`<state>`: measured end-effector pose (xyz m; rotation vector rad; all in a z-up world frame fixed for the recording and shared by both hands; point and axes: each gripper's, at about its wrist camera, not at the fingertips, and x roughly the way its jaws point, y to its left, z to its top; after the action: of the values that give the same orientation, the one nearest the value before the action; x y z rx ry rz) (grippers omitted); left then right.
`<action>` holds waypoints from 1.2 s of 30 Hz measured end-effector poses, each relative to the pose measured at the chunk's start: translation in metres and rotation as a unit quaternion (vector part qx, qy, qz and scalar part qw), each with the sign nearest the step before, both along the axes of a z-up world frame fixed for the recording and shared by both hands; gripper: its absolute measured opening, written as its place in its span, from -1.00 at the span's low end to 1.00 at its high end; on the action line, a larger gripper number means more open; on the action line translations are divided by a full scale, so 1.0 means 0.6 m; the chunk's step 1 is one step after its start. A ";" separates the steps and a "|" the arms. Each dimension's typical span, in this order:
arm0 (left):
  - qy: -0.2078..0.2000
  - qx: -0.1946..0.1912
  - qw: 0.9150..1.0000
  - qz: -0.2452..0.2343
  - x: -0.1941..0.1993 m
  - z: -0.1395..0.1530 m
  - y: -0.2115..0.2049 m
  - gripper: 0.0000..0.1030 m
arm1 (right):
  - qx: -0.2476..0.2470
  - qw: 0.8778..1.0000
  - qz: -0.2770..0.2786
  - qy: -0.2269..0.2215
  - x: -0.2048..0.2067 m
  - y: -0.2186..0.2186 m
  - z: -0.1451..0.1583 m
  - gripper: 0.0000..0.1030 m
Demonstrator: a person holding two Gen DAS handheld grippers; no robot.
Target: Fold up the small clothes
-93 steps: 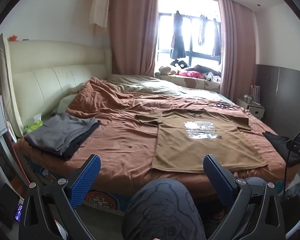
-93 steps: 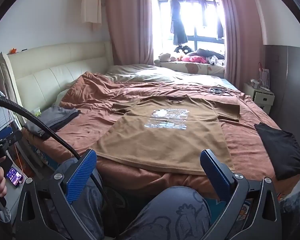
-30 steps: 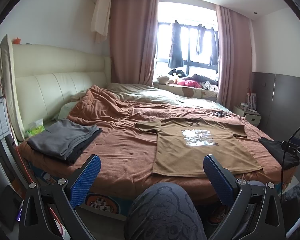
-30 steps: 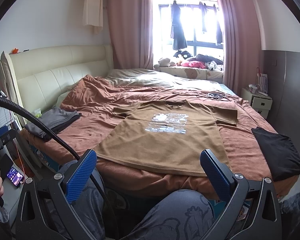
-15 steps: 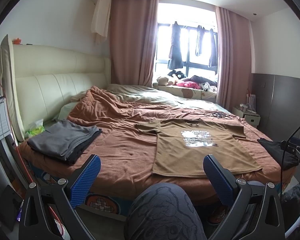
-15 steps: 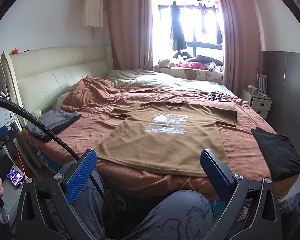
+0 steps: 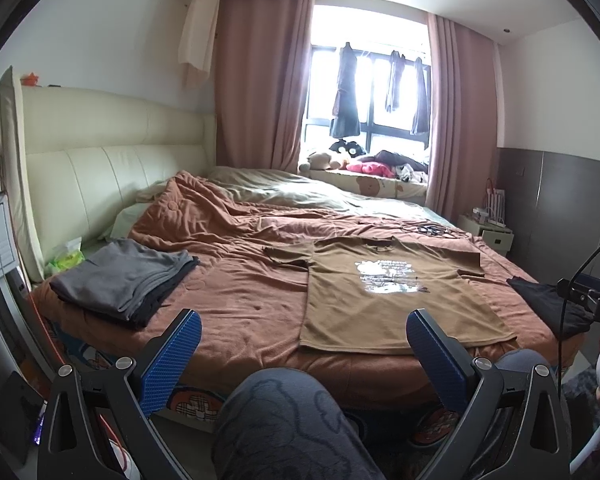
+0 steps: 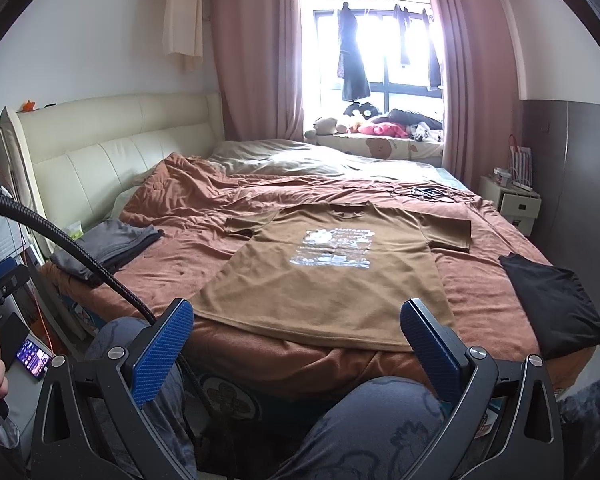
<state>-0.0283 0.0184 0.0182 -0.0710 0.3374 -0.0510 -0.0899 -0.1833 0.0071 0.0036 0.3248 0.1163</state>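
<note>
Brown tee [image 8: 332,276] flat, print up, unfolded at bed's near edge | we judge: fold not begun | grey folded stack [image 7: 124,278] done, black garment [image 8: 552,304] left | left gripper [image 7: 300,344], right gripper [image 8: 296,336] wide, empty, short of bed [image 7: 240,304]

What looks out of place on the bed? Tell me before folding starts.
A tangle of black cables lies on the blanket beyond the spread brown T-shirt. The shirt's sleeve nearest the headboard is rumpled. Nothing spilled or damaged.
</note>
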 end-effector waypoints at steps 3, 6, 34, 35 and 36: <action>0.007 0.000 1.000 -0.005 0.009 0.000 -0.001 1.00 | -0.002 1.000 0.001 -0.001 0.007 0.001 0.001 1.00; 0.016 -0.003 1.000 -0.003 0.028 0.003 0.005 1.00 | 0.004 1.000 0.005 0.005 0.027 -0.001 -0.002 1.00; 0.115 -0.055 0.992 -0.021 0.485 -0.045 0.093 0.51 | 0.028 0.997 0.033 0.064 0.430 -0.017 0.014 0.89; 0.121 -0.058 0.991 -0.023 0.505 -0.049 0.096 0.47 | 0.029 0.997 0.035 0.067 0.445 -0.016 0.014 0.86; 0.126 -0.063 0.990 -0.024 0.521 -0.052 0.098 0.45 | 0.029 0.996 0.038 0.071 0.464 -0.015 0.014 0.80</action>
<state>0.2845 0.0773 -0.0128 -0.1950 0.5890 -0.1116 0.1883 -0.1924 0.0155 0.0564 0.4633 0.2021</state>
